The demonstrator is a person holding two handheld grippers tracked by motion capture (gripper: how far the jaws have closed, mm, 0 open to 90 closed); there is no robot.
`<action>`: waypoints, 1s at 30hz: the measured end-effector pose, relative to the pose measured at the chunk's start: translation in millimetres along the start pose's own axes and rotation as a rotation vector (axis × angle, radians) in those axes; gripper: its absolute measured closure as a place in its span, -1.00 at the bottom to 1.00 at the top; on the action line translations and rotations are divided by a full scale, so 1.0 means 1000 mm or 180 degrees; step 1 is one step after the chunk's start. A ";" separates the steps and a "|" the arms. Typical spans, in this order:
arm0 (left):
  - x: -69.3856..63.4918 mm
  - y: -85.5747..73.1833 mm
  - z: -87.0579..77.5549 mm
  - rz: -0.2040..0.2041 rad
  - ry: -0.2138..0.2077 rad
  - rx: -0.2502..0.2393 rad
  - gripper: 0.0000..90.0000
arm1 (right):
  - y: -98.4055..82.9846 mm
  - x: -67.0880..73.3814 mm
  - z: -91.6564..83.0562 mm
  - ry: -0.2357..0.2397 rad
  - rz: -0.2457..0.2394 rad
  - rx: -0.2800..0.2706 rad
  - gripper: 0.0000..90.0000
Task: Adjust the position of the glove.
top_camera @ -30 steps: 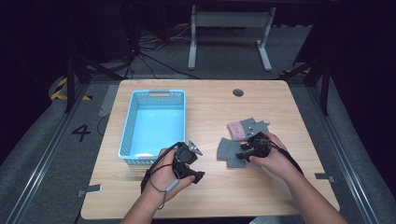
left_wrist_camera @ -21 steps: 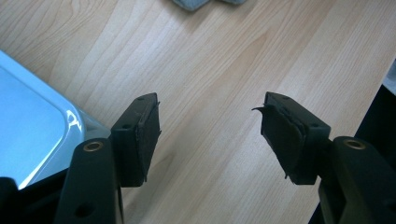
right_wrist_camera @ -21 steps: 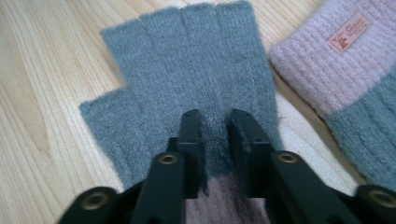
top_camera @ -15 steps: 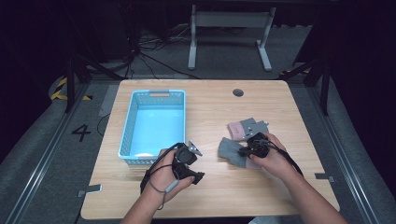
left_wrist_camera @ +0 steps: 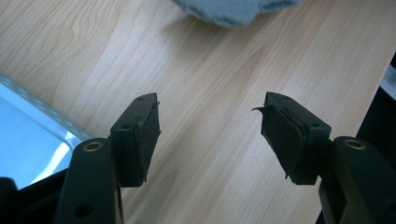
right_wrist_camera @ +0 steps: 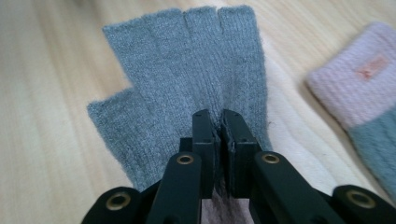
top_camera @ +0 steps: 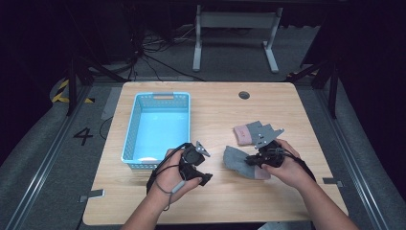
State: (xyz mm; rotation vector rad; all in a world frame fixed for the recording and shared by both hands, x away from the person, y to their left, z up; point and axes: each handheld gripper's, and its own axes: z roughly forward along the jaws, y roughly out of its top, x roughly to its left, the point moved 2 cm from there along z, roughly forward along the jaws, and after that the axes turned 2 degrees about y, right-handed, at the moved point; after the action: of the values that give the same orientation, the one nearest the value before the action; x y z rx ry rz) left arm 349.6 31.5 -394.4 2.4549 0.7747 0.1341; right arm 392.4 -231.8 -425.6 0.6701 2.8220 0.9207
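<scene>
Now the right gripper point(right_wrist_camera: 219, 123) is pinching the grey glove point(right_wrist_camera: 187, 79). Its jaws have just been closing, and the knit cloth is squeezed between them. The glove has short, cut-off fingers that point away from the gripper, and its thumb sticks out to one side. In the high view the glove point(top_camera: 237, 160) sits on the right part of the wooden counter point(top_camera: 215, 110), just in front of the right gripper point(top_camera: 250, 162).

A second glove point(right_wrist_camera: 362, 93) with a pink cuff lies near the grey one. From above, it point(top_camera: 243, 133) lies a little farther back on the counter.

The left gripper point(left_wrist_camera: 212, 135) has its jaws standing wide apart, with nothing between them but bare wood. In the high view it point(top_camera: 198, 168) rests close to the near right corner of the blue basket point(top_camera: 131, 139). The basket stands on the left part of the counter, well apart from the gloves.
</scene>
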 end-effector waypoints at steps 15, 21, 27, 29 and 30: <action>-0.002 0.011 0.006 0.0132 -0.0056 0.0017 -0.16 | -0.005 0.025 0.014 0.0275 -0.0348 0.0153 0.88; -0.002 0.012 0.007 0.0127 -0.0066 0.0022 -0.16 | -0.007 0.024 0.019 0.0287 -0.0319 0.0193 0.76; -0.002 0.014 0.009 0.0150 -0.0074 0.0013 -0.16 | -0.006 0.024 0.012 0.0284 -0.0309 0.0043 0.56; -0.001 0.014 0.010 0.0160 -0.0071 0.0022 -0.16 | -0.005 0.023 0.007 0.0250 -0.0277 -0.0018 0.64; -0.002 0.015 0.010 0.0162 -0.0081 0.0021 -0.16 | -0.005 0.023 0.004 0.0233 -0.0240 -0.0046 0.73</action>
State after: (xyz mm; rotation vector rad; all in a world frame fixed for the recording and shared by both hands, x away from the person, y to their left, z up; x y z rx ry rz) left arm 358.1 15.4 -395.0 2.4788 0.7033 0.1192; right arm 370.7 -223.6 -430.4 0.5349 2.8791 0.9709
